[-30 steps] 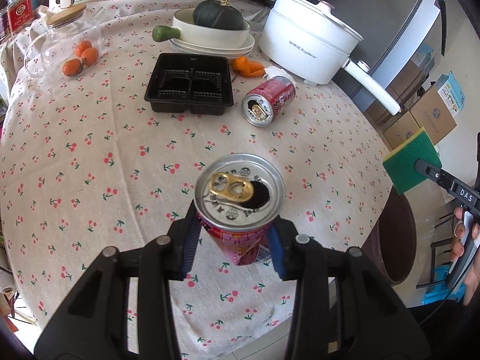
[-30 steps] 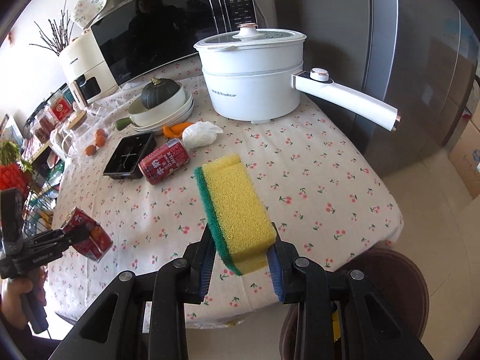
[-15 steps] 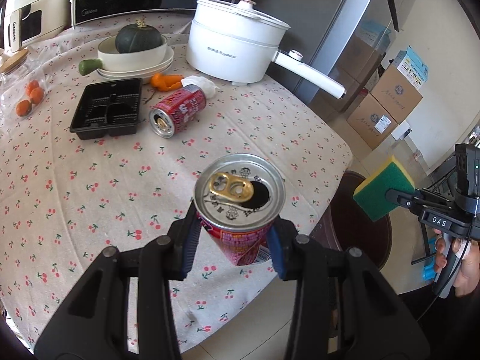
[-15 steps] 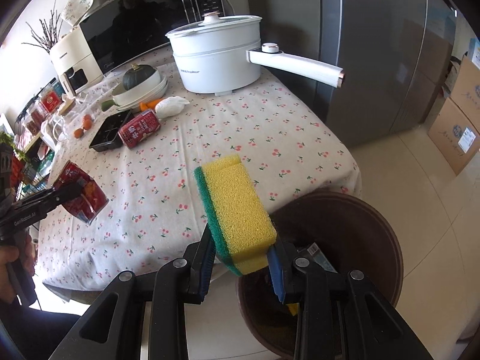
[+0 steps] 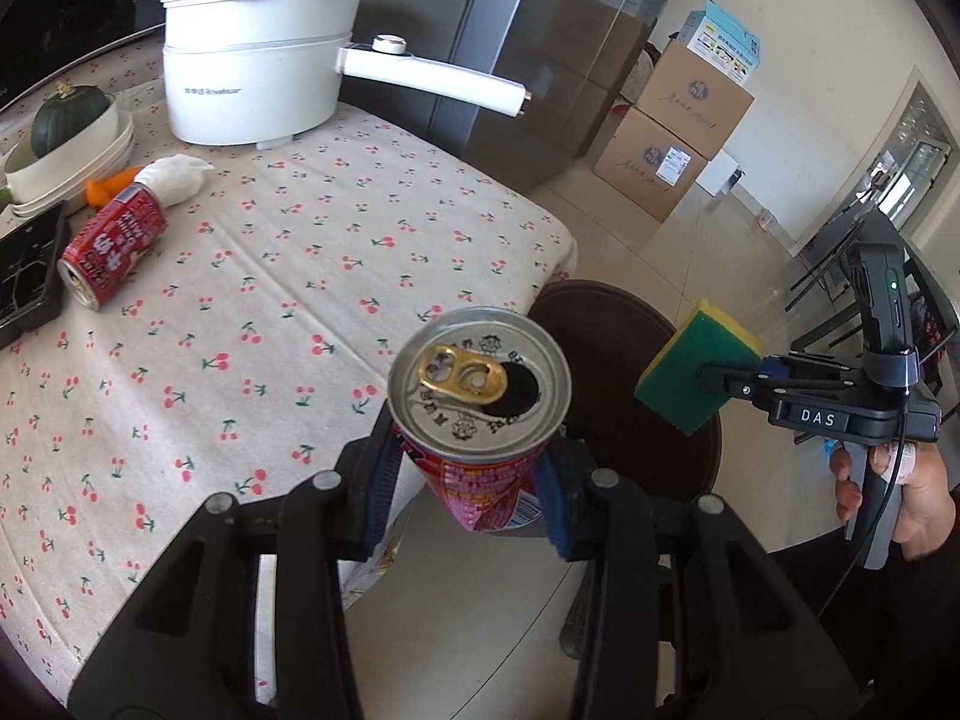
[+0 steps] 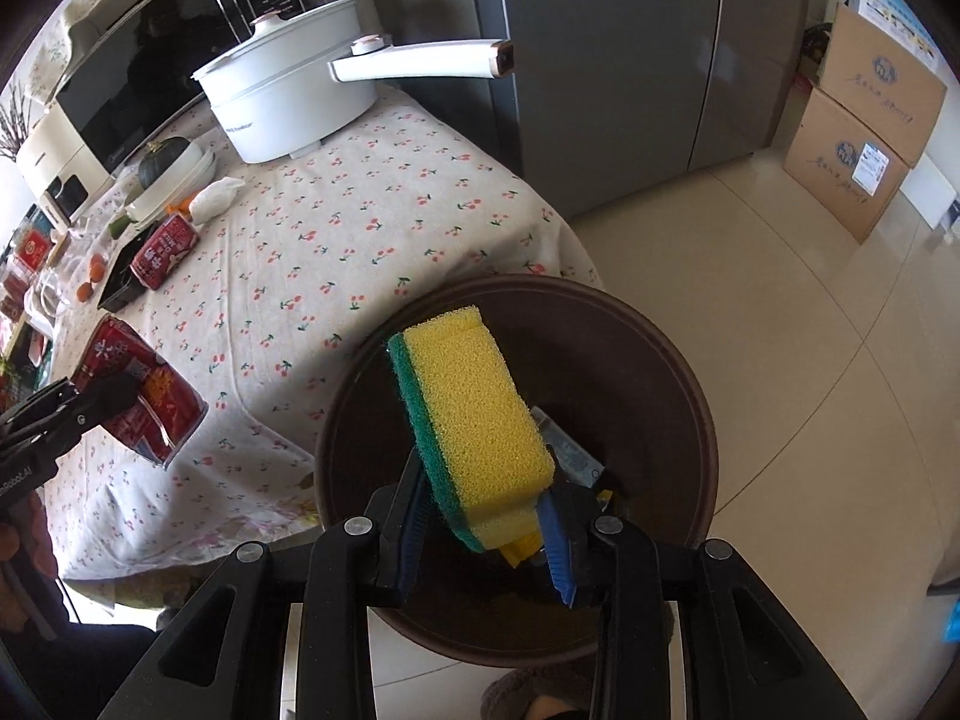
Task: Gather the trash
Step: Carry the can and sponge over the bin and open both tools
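While the left gripper (image 5: 477, 504) is pinching an opened red aluminium drink can (image 5: 480, 420) between its blue-padded fingers (image 5: 378, 480), the can is hanging in the air just past the rounded edge of the table, whose cherry-printed white tablecloth (image 5: 288, 276) is lying below and to the left of it. Beside it, the right gripper (image 6: 486, 531) is clamping a yellow foam sponge with a green scouring layer (image 6: 474, 426) and is holding it directly over the mouth of a round dark-brown waste bin (image 6: 678, 360) standing on the tiled floor against the table edge. Inside the bin, scraps of discarded packaging (image 6: 570, 456) are showing behind the sponge; what they are cannot be told. From the left wrist view the same sponge (image 5: 696, 369) is appearing at the tip of the right gripper (image 5: 711, 375), with the bin (image 5: 606, 336) below and behind the can. On the table, a second red drink can (image 5: 111, 243) is lying on its side, its open end facing the table's near edge, next to a crumpled white tissue (image 5: 177, 177) and a black plastic tray (image 5: 27, 267). Farther back, a white electric cooking pot with a long handle (image 5: 264, 90) is standing beside white stacked bowls carrying a dark green squash (image 5: 66, 117).
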A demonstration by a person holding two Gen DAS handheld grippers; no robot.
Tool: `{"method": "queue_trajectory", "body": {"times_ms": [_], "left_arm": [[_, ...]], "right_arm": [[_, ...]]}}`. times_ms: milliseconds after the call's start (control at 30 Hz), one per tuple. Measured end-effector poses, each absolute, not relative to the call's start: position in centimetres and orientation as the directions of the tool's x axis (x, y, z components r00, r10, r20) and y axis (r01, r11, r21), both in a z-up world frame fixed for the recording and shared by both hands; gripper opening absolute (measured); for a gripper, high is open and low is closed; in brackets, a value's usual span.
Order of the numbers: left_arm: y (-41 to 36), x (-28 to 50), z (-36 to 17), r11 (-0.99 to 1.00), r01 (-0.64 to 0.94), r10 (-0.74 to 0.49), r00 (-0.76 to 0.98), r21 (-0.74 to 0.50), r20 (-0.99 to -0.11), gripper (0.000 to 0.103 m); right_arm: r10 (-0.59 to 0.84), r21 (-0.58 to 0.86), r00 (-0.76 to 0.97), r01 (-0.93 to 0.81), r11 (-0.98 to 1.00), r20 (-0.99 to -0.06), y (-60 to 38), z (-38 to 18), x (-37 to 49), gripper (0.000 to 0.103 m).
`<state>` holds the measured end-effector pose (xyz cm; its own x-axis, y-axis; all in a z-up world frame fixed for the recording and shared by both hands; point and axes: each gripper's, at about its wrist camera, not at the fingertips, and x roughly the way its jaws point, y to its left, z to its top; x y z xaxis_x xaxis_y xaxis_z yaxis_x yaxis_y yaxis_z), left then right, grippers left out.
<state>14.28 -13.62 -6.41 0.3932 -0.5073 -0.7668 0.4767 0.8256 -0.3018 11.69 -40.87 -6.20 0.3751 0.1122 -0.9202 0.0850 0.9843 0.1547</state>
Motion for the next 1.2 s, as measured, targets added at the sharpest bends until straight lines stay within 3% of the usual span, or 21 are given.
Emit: {"method": "queue_trajectory", "body": {"times_ms": [67,567,600,700,1200], "left_arm": [[-15.1,14.1,-6.7,0.811,0.500,-0.520,0.376,-0.304,-0.767,0.043],[-23.2,14.0,-9.4,0.749,0.604,-0.532,0.306,-0.270,-0.790,0.043],[-23.5,14.0,-9.5,0.757,0.604,-0.516,0.320,-0.249,-0.795,0.047],[-24.0,13.9,-9.4,0.785,0.590,-0.472,0.373,-0.188,-0.799,0.078],[-21.8,15.0,-9.4,0.835,0.524,-0.416,0.400,-0.168,-0.817,0.093]], "right_arm": [[0.119,0.170,0.369,0.110,0.979,-0.922,-41.7,-6.4,11.4,0.060],[0.066,0.132,0.342,0.172,0.976,-0.937,-46.3,-7.4,8.9,0.063],[0.065,0.132,0.342,0.176,0.976,-0.937,-46.5,-7.4,8.9,0.064],[0.063,0.133,0.345,0.183,0.974,-0.936,-47.0,-7.4,8.8,0.064],[0.062,0.128,0.357,0.163,0.978,-0.932,-46.2,-7.1,9.6,0.069]]}}
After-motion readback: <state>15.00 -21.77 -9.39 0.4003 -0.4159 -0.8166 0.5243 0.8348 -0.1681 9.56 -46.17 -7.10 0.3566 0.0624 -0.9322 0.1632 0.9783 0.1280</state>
